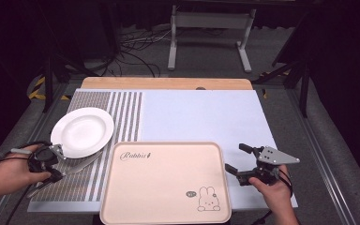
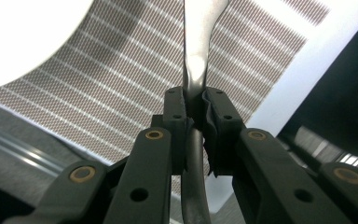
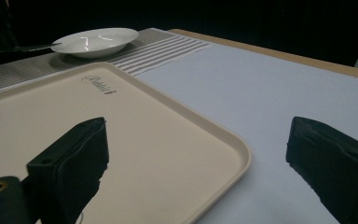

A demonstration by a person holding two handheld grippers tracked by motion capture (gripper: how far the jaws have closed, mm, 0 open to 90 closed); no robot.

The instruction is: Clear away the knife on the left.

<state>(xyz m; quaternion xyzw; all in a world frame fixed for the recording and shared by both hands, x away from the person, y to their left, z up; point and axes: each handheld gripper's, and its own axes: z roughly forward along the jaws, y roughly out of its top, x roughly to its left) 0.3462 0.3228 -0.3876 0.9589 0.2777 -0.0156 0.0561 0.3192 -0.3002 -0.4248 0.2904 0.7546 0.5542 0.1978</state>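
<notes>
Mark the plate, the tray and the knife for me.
plate (image 1: 82,131): high view, its centre well.
tray (image 1: 164,187): high view, bare middle of its floor.
knife (image 2: 196,51): left gripper view, metal part just beyond the left tongs.

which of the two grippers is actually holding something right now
The left gripper: its jaws are shut on a metal knife over the striped placemat. The right gripper is open beside the tray.
</notes>
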